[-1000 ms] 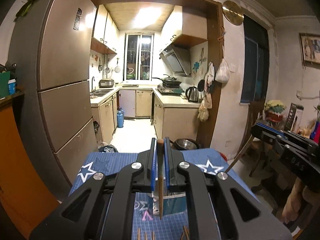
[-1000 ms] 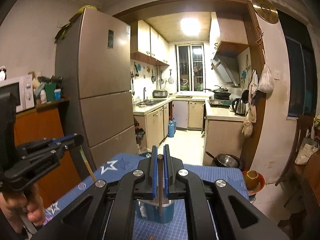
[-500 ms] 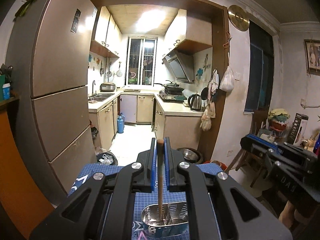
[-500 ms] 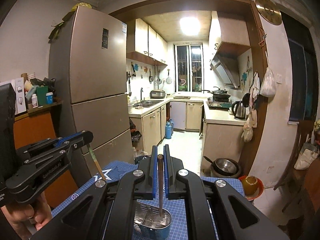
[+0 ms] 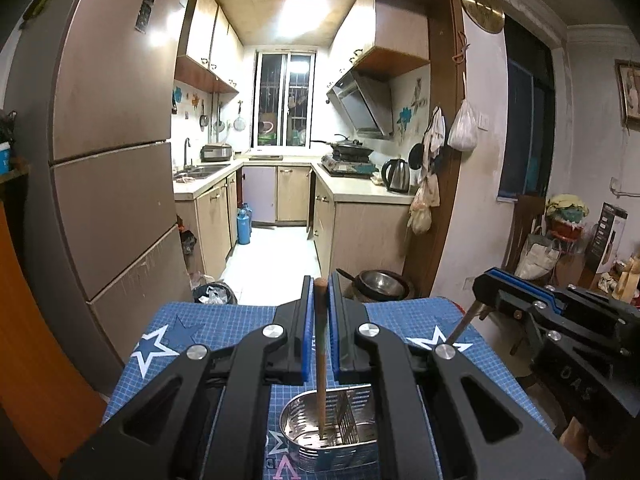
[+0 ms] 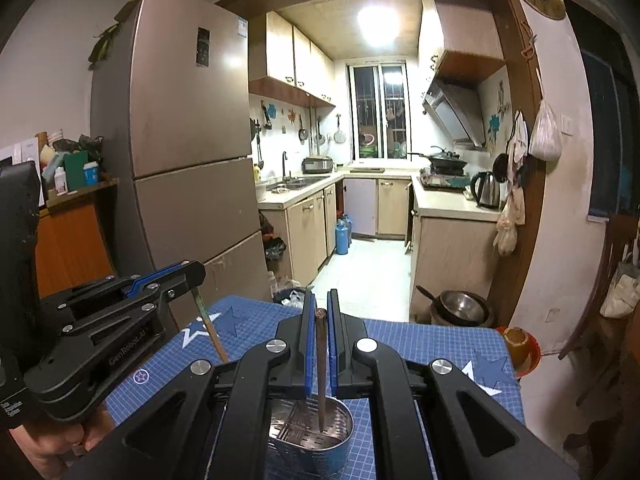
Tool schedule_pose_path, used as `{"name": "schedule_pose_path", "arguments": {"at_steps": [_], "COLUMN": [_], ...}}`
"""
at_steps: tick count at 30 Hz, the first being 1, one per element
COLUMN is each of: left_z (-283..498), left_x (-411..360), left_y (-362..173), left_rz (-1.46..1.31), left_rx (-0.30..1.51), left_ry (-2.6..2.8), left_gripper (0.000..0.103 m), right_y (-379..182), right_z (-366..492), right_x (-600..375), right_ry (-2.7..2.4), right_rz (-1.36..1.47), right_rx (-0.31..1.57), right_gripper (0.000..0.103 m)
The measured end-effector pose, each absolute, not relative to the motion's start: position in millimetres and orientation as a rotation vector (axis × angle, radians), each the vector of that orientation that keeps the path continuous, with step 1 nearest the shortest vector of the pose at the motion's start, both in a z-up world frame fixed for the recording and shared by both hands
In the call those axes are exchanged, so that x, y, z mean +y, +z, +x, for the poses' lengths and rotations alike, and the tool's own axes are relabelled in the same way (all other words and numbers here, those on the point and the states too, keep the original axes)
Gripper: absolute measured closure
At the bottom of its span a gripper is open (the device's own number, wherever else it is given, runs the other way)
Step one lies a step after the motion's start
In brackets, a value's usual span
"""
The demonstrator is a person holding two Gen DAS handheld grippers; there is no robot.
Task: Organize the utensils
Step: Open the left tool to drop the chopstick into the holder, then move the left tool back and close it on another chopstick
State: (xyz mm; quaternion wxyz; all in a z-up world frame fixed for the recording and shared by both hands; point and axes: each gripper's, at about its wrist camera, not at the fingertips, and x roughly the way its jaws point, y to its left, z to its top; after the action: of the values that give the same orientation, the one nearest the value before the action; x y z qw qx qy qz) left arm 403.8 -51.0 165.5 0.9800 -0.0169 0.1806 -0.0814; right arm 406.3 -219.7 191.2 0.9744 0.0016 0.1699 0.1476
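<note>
Both tongs are gripping: left tongs lowering a chopstick into the holder; right tongs lowering another chopstick; neither released yet.

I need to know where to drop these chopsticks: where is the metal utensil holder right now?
The metal utensil holder stands on the blue mat, low centre in both wrist views, under both held chopsticks.

The left gripper has small white letters on its black side that say "GenRobot.AI". More tiny white words run down its handle, but they are too small to read. The blue mat has big pale letters by the metal holder; a "V" shows, the others are cut off. The fridge stickers are too blurry to read.
</note>
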Motion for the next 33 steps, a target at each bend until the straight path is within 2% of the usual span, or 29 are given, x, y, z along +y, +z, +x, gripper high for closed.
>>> {"name": "schedule_pose_path", "arguments": {"at_steps": [21,23,25,26,29,31,33], "left_z": [404.6,396.1,377.5,368.0,328.6,292.2,259.2], "left_x": [-46.4,-45.0,-41.4,-40.0,-31.4,-23.2,-10.2], "left_y": [134.8,134.0,137.8,140.0,142.3,138.4,128.0], "left_rz": [-0.019,-0.016,-0.011,-0.008,0.013,0.062,0.085], "left_rx": [0.419,0.413,0.387,0.376,0.346,0.322,0.318], "left_ry": [-0.161,-0.164,-0.17,-0.168,-0.191,-0.197,-0.208], "left_gripper": [0.095,0.09,0.077,0.07,0.065,0.057,0.054], "right_y": [166.5,170.8,177.0,178.5,178.8,168.9,151.8], "right_z": [401.2,388.5,363.4,352.2,300.2,256.3,219.3], "right_x": [-224.8,-228.5,-236.7,-240.6,-255.6,-266.6,-275.3], "right_ry": [0.305,0.31,0.317,0.321,0.341,0.36,0.372], "right_rz": [0.005,0.005,-0.002,-0.005,-0.012,-0.014,-0.009], "right_rx": [0.362,0.348,0.317,0.306,0.271,0.256,0.256], "right_gripper": [0.095,0.091,0.082,0.081,0.078,0.075,0.075]}}
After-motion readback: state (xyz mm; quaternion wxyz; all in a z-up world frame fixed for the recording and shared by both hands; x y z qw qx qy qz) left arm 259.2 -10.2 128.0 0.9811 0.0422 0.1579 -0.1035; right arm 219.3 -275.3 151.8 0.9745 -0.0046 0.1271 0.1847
